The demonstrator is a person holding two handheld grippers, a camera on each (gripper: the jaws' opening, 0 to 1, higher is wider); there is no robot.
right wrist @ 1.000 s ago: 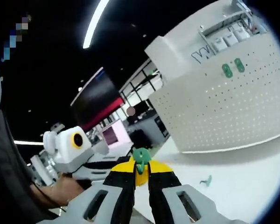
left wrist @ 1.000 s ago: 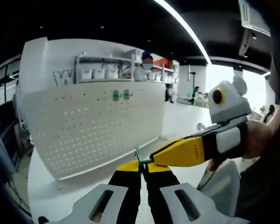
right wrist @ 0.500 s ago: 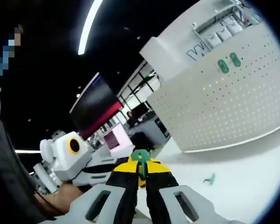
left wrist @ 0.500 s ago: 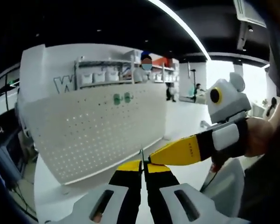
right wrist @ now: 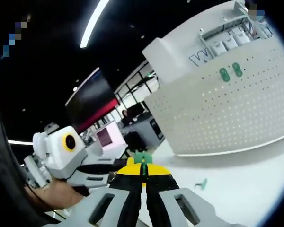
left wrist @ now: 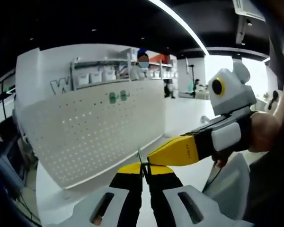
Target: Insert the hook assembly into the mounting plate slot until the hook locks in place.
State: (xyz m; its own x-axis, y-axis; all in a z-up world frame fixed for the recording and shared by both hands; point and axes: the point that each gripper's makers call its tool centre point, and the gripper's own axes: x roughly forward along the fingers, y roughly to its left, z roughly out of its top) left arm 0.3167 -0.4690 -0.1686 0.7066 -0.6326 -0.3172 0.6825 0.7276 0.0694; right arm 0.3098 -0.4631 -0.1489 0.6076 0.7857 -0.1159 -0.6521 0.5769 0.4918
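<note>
My left gripper (left wrist: 142,166) is shut on a thin hook piece (left wrist: 140,158) that sticks up from its yellow tips. The right gripper (left wrist: 157,155) comes in from the right, and its yellow tip meets that piece. In the right gripper view, my right gripper (right wrist: 143,166) is shut on a small green plastic piece (right wrist: 142,157). The left gripper (right wrist: 92,171) lies just to its left, held by a hand. The white pegboard (left wrist: 94,135) stands behind, with two green pieces (left wrist: 118,97) mounted near its top. They also show on the pegboard (right wrist: 236,113) as green pieces (right wrist: 230,72).
A loose green piece (right wrist: 200,183) lies on the white table (right wrist: 246,179) in front of the pegboard. Shelves with white bins (left wrist: 99,75) rise behind the board. A person (left wrist: 143,64) stands in the background. A hand (left wrist: 265,135) holds the right gripper.
Both grippers stay shut and tip to tip. Both views have shifted a little with the hands. The pegboard and the loose green piece have not moved.
</note>
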